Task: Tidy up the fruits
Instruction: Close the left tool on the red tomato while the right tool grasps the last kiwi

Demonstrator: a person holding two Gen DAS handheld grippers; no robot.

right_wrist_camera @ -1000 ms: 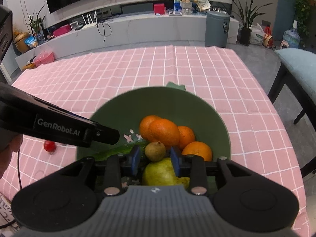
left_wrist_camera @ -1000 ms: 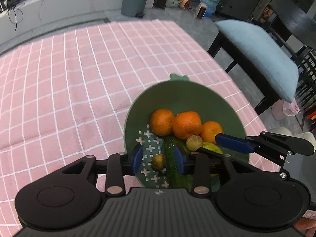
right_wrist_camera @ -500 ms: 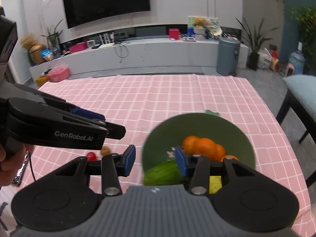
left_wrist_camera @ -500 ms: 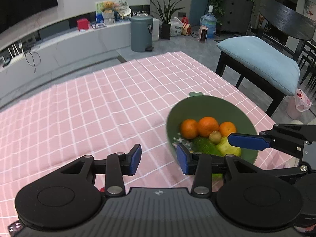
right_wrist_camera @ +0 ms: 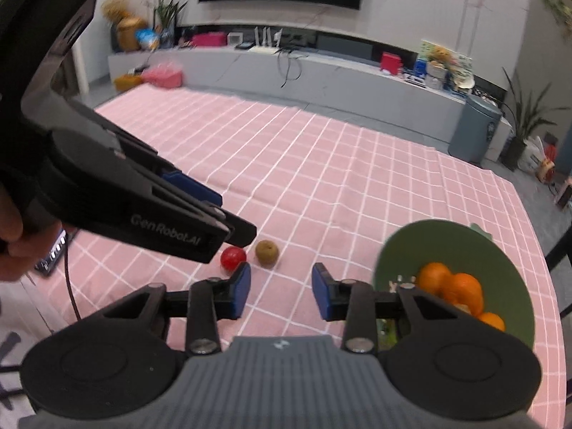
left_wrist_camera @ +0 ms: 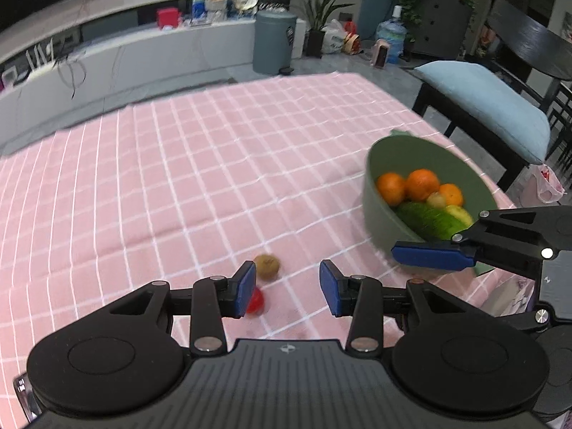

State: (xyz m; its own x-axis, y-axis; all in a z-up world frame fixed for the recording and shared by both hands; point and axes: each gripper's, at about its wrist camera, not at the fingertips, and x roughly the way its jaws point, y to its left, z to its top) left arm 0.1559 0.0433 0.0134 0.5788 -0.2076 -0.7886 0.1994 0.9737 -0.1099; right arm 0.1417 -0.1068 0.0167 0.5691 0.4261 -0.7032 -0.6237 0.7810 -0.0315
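Observation:
A green bowl [left_wrist_camera: 379, 196] stands near the table's right edge and holds oranges [left_wrist_camera: 422, 184], a cucumber [left_wrist_camera: 429, 220] and a yellow-green fruit [left_wrist_camera: 459, 212]; it also shows in the right wrist view [right_wrist_camera: 464, 246]. A brown kiwi-like fruit [left_wrist_camera: 267, 266] and a small red fruit [left_wrist_camera: 254, 301] lie on the pink checked cloth; they also show in the right wrist view, the brown one [right_wrist_camera: 266, 252] and the red one [right_wrist_camera: 233, 257]. My left gripper [left_wrist_camera: 287, 287] is open and empty just above them. My right gripper [right_wrist_camera: 280, 295] is open and empty, right of the two fruits.
A chair with a light blue cushion [left_wrist_camera: 486, 107] stands beyond the table's right edge. A phone [right_wrist_camera: 53, 254] lies at the table's left edge. A hand [right_wrist_camera: 21, 250] holds the left gripper body, which blocks the left of the right wrist view.
Both grippers have pulled back from over the bowl and swung left. The bowl now sits to the right, and the two loose fruits on the cloth have come into view.

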